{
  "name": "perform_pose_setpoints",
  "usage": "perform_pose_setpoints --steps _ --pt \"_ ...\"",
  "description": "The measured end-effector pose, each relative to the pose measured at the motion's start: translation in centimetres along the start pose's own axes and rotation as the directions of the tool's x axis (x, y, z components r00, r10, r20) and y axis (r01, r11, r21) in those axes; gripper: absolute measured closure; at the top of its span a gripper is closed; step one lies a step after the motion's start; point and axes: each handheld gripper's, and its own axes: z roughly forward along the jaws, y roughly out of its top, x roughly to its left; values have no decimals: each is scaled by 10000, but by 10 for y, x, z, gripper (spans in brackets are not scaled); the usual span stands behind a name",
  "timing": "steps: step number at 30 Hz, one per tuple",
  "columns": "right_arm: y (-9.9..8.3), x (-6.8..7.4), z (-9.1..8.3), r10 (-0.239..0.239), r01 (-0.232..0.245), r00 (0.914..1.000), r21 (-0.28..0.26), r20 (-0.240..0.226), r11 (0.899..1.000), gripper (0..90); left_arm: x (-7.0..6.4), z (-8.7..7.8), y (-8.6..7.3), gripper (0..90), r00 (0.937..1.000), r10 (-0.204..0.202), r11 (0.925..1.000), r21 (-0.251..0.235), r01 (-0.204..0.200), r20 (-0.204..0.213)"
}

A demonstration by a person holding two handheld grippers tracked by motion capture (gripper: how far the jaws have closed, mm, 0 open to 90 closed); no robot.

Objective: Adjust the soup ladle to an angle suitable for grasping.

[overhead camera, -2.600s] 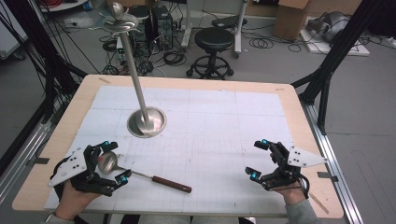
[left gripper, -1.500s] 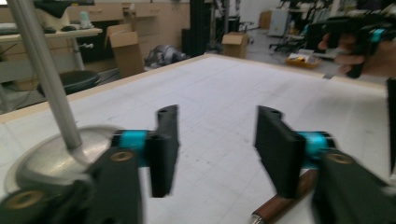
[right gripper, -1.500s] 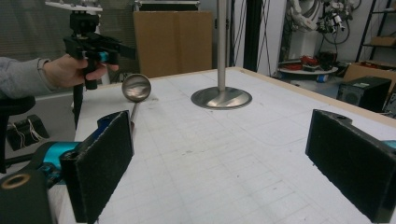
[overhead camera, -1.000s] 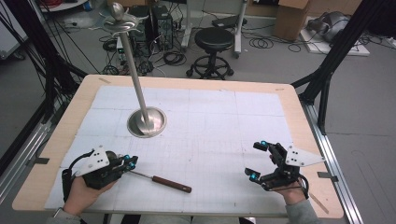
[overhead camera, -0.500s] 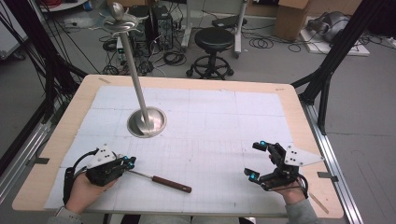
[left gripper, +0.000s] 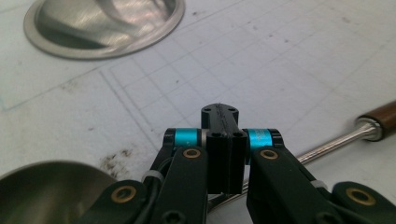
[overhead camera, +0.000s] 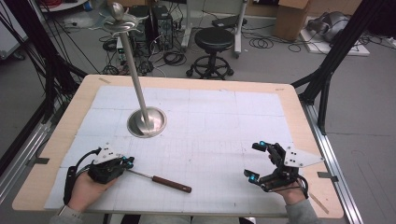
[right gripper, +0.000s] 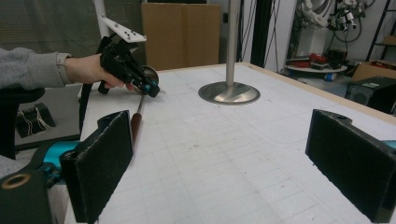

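The left gripper [overhead camera: 125, 163] is clamped on the ladle [overhead camera: 159, 179] shaft beneath it, unlifted, while the right gripper [overhead camera: 260, 161] waits wide open, empty.

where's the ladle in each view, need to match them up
High view: the ladle lies lower left on the table, its brown handle toward the centre and its bowl end under the left gripper.
Left gripper view: steel shaft and brown handle tip at right, bowl at bottom left.
Right gripper view: left of centre, beyond the near jaw.
Shared landmark: the round steel stand base.
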Motion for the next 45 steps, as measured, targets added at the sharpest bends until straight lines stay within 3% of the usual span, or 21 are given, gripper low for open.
perform_pose_setpoints --steps 1,5,14,22,36,38,42,43,44,45 --pt "0 0 0 -24 24 10000 36 -3 10000 67 2 1 0 897 9997 -177 9997 147 179 -140" --pt "0 0 0 16 -16 10000 55 11 10000 67 2 2 0 897 9993 -276 9994 199 282 -268" --pt "1 1 -1 73 -73 10000 24 47 10000 67 1 -1 -2 898 9976 -314 9981 511 346 -622" --pt "1 0 -1 54 -54 10000 16 25 10000 67 2 -15 -10 898 9984 -241 9971 704 277 -519" --pt "1 -1 1 112 -112 9999 52 26 9999 67 -17 -31 -18 899 9917 -292 9934 1064 427 -1255" --pt "1 -2 1 74 -74 10000 43 45 10000 67 -19 -32 -19 898 9916 -337 9941 978 461 -1251" --pt "1 -2 2 155 -156 9999 107 24 9998 67 -26 -39 -12 898 9957 -128 9997 204 147 -918" --pt "0 -2 2 145 -145 9999 108 16 9998 67 -30 -39 -11 898 9979 -85 10000 21 87 -645" --pt "0 -2 2 145 -145 9999 108 16 9998 67 -30 -39 -11 898 9979 -85 10000 21 87 -645" --pt "1 -3 2 30 -31 10000 58 53 10000 67 -33 -40 -10 898 9996 90 9999 -117 -93 -270"
